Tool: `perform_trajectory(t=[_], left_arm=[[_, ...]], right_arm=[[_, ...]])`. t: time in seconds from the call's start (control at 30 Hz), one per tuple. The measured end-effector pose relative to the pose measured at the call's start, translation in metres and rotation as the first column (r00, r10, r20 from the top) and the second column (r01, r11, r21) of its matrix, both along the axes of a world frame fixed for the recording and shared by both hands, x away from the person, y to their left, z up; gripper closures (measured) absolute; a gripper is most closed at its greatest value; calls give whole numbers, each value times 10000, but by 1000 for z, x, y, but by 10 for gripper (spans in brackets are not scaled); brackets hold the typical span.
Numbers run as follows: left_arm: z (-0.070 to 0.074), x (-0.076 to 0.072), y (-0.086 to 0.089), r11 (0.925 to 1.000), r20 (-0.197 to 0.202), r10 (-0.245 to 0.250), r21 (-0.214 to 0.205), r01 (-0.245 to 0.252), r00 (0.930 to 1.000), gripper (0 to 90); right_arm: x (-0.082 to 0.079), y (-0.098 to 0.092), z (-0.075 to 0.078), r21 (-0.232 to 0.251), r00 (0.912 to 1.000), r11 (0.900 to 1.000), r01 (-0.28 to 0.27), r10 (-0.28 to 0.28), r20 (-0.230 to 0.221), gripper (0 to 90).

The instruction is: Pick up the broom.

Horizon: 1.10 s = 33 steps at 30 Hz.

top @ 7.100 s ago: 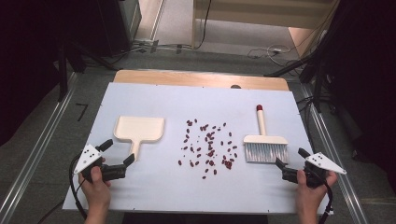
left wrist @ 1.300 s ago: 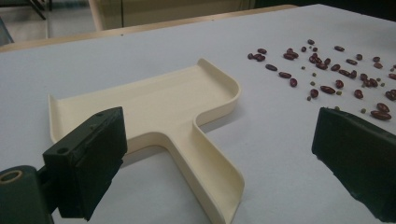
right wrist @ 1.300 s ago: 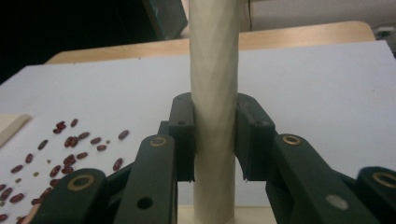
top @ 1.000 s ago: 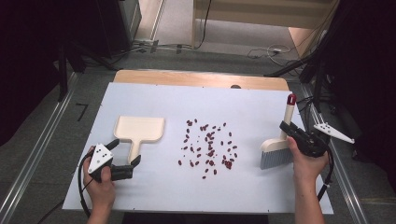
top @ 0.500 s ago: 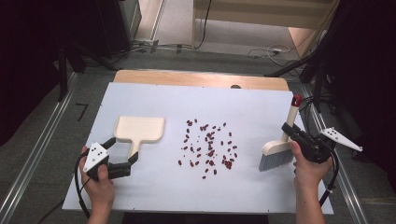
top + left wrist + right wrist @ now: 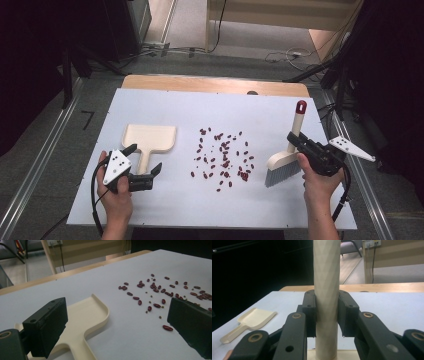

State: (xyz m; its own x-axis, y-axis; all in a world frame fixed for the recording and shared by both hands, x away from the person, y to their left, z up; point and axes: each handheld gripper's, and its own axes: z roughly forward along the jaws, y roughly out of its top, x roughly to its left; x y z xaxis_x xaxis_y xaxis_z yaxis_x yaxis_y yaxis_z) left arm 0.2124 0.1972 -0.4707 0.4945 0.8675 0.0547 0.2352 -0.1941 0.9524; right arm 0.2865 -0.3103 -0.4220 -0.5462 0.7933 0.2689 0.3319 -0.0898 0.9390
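White tabletop [image 6: 165,105] w/ scattered beans [image 6: 222,155], dark room, right claw [image 6: 295,141] pinching brush [image 6: 287,160], left claw [image 6: 142,160] spread astride dustpan [image 6: 150,137] handle.

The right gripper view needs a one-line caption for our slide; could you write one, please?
Right gripper clamped on the brush by its upright cream handle, with the dustpan lying on the white table beyond.

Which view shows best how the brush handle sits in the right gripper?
The right gripper view: the brush handle stands upright, clamped between both fingers. The high view shows the whole brush, bristles near the beans, but the grip is small there. The left gripper view faces the dustpan and beans.
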Motion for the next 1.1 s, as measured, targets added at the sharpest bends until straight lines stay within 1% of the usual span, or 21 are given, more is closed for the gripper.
perform_trajectory(t=[0.07, 0.17, 0.33, 0.4, 0.43, 0.57, 0.67, 0.73, 0.8, 1.0, 1.1], left_arm=[[3, 4, -5, 9998, 24, -160, -113, 160, 9999, 28], [8, 8, -15, 9986, 153, -518, -72, 520, 9985, 28], [13, 14, -35, 9921, 200, -1250, -50, 1251, 9920, 20], [14, 15, -43, 9878, 230, -1546, -137, 1549, 9877, 20], [14, 15, -47, 9862, 215, -1646, -145, 1649, 9861, 20], [12, 15, -62, 9766, 120, -2150, -61, 2151, 9765, 20], [11, 15, -72, 9708, -56, -2394, -196, 2393, 9709, 20], [12, 15, -79, 9690, -199, -2459, -291, 2453, 9691, 20], [12, 14, -88, 9650, -253, -2611, -317, 2603, 9650, 20], [14, 16, -117, 9492, -397, -3145, -180, 3141, 9484, 20], [16, 18, -131, 9410, -404, -3381, -261, 3373, 9402, 20]], right_arm=[[0, 6, 0, -53, 10000, 9999, -88, 87, -36, 688], [-2, 14, 2, -57, 9996, 9996, -274, 273, -47, 688], [-5, 23, 6, -164, 9990, 9989, -439, 438, -20, 688], [-6, 27, 7, -205, 9985, 9983, -538, 538, 26, 688], [-7, 32, 7, -249, 9982, 9979, -590, 591, 26, 688], [-9, 40, 7, -255, 9969, 9965, -791, 791, 9, 688], [-12, 47, 7, -384, 9955, 9948, -947, 949, 34, 688], [-14, 49, 8, -460, 9948, 9938, -1014, 1018, 69, 688], [-16, 50, 9, -485, 9942, 9932, -1060, 1068, 145, 688], [-21, 56, 10, -286, 9922, 9921, -1223, 1230, 226, 688], [-25, 59, 12, -283, 9906, 9909, -1314, 1323, 348, 688]])
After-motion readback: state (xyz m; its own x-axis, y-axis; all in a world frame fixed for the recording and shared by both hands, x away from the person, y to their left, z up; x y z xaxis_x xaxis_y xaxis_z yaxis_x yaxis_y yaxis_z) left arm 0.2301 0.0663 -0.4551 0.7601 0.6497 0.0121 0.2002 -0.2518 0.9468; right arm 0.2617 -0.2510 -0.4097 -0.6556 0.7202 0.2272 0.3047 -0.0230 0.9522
